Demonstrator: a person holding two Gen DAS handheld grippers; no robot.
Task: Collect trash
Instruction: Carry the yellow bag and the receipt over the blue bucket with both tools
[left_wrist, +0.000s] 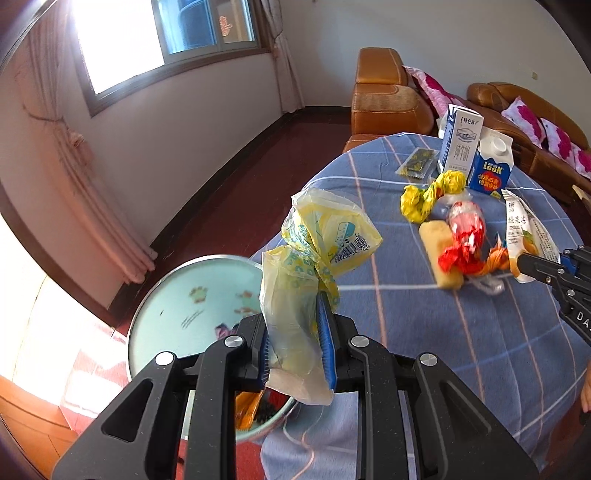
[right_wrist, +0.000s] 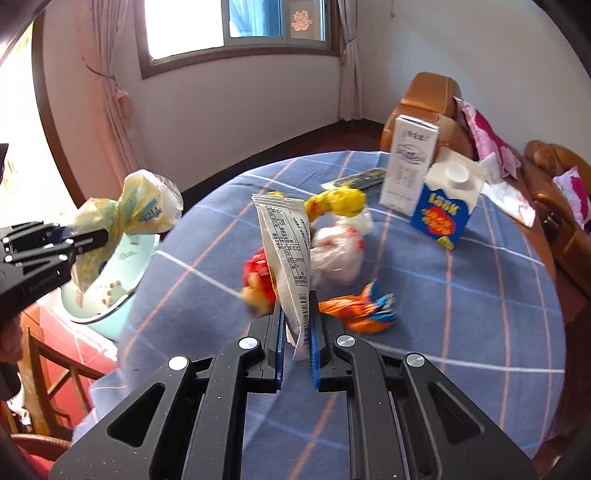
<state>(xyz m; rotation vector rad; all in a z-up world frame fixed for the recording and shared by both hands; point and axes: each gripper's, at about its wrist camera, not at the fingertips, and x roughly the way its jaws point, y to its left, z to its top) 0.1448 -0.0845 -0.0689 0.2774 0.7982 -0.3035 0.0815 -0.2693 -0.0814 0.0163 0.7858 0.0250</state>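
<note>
Our left gripper (left_wrist: 295, 332) has its blue pads clamped on a crumpled yellow plastic bag (left_wrist: 317, 251), which stands up at the centre of the left wrist view; our right gripper (right_wrist: 295, 332) is pinched tight on the lower end of a white sachet (right_wrist: 288, 251) that rises at mid-frame in the right wrist view. Both pieces hang clear of the checked blue tablecloth (left_wrist: 461, 332). The pale green basin (left_wrist: 192, 314) sits at lower left in the left view, beside the table edge, with wrappers already in it — we judge it to be the drop point. To do this step well, we should bring each bundle fully over the basin's rim before letting go, since light film drifts — and release one at a time. Left on the cloth toward the upper right: yellow wrapper (left_wrist: 432, 195), red wrapper (left_wrist: 461, 236), orange wrapper (right_wrist: 358, 308), two cartons (left_wrist: 476, 155)
</note>
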